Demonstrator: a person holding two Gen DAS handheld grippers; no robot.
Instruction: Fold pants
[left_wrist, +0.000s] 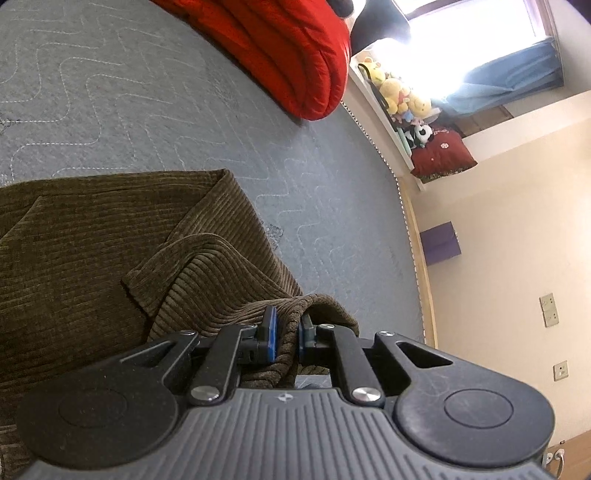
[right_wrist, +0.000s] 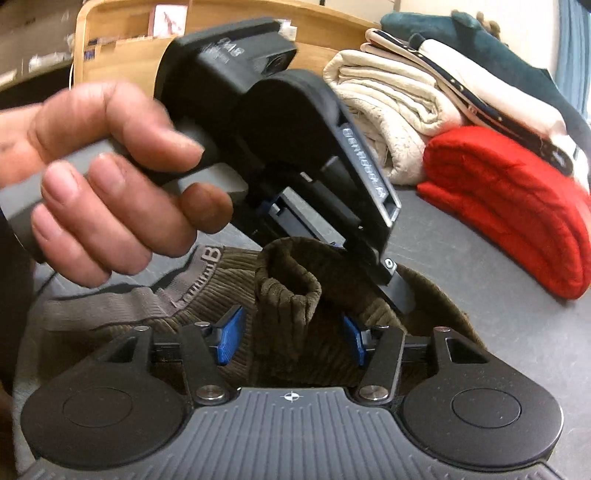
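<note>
One pair of pants (left_wrist: 85, 236) in play: olive-brown corduroy, lying on the grey quilted bed (left_wrist: 147, 92), partly folded into layers. Two tools, both at the same bunched end of the cloth.

Left tool (left_wrist: 287, 338): blue pads drawn close together with a ridge of corduroy pinched between them, so it's clamped on the pants. The fabric rises from the flat layer up into the pads.

Right tool (right_wrist: 291, 338): the two blue pads (right_wrist: 231, 334) stand well apart, with a rolled hump of corduroy sitting in the gap. Neither pad visibly presses on it, so it's apart, not gripping. The right wrist view also shows the left tool from outside, tilted down onto the cloth, with one hand (right_wrist: 107, 177) wrapped around its grey handle (four fingers visible, slightly blurred).

The pants' waistband (right_wrist: 199, 277) shows in the right wrist view, grey-brown elastic with one legible letter "B"; the rest of the print is too blurred to read.

Elsewhere on the bed:
- one red quilt (left_wrist: 280, 55), folded, well apart from the pants
- one stack of folded textiles (right_wrist: 424, 96) near the quilt: cream, a cream-and-navy piece, dark teal at the back

Off the bed:
- a cluster of plush toys (left_wrist: 400, 99), mostly yellow, exact count can't be told
- one dark red cushion (left_wrist: 441, 155)
- one wooden headboard (right_wrist: 229, 40)
</note>
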